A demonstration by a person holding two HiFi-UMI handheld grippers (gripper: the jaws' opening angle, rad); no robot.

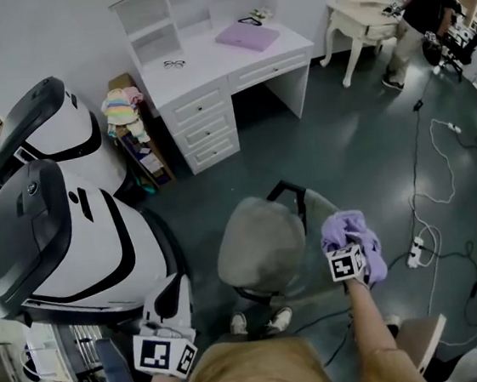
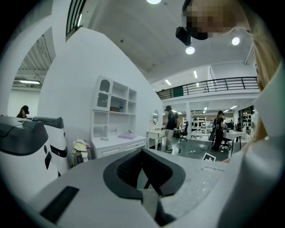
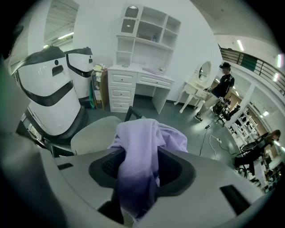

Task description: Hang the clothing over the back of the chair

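A purple garment (image 1: 356, 234) is bunched up just right of the grey chair (image 1: 258, 245), beside the chair's black frame (image 1: 288, 194). My right gripper (image 1: 353, 241) is shut on this garment. In the right gripper view the purple cloth (image 3: 141, 141) fills the gap between the jaws of the right gripper (image 3: 138, 156) and spills forward over them, with the chair's seat (image 3: 94, 133) below and to the left. My left gripper (image 1: 172, 294) hangs at the lower left, away from the chair. In its own view the left gripper (image 2: 142, 153) has its jaws together on nothing.
Two big white-and-black machines (image 1: 64, 240) stand close on the left. A white desk (image 1: 208, 74) with drawers is at the back, a white dressing table (image 1: 363, 9) and a person (image 1: 422, 2) at the far right. Cables and a power strip (image 1: 416, 251) lie on the floor right of the chair.
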